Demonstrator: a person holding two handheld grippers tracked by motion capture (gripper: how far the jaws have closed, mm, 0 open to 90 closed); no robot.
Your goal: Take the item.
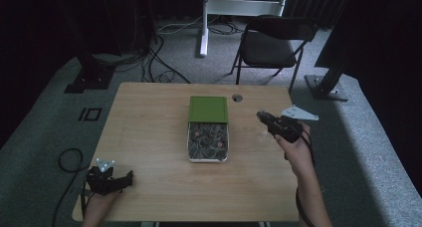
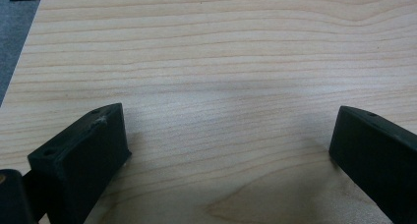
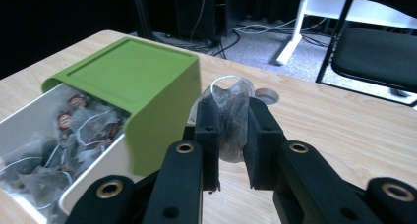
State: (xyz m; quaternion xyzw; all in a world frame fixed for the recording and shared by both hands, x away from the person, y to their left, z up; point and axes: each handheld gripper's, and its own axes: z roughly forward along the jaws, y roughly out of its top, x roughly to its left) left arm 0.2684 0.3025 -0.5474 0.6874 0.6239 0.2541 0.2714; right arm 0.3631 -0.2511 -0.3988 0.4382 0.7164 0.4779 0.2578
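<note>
A white box (image 1: 189, 143) half covered by a green lid (image 1: 208, 109) sits mid-table, full of several tea bags (image 1: 207, 140). In the right gripper view the same box (image 3: 93, 177) and green lid (image 3: 130, 81) lie to the left, with tea bags (image 3: 59, 135) inside. My right gripper (image 3: 231, 130) is shut on a clear tea bag (image 3: 230, 108), held above the table just right of the box. From above, that right gripper (image 1: 263, 116) hovers right of the lid. My left gripper (image 1: 128, 177) rests at the table's near left corner, jaws wide open over bare wood (image 2: 228, 135).
A round cable hole (image 1: 237, 97) pierces the table behind the box. A black folding chair (image 1: 273, 43) and a white stand (image 1: 204, 23) are beyond the far edge. Cables (image 1: 159, 62) run across the grey floor.
</note>
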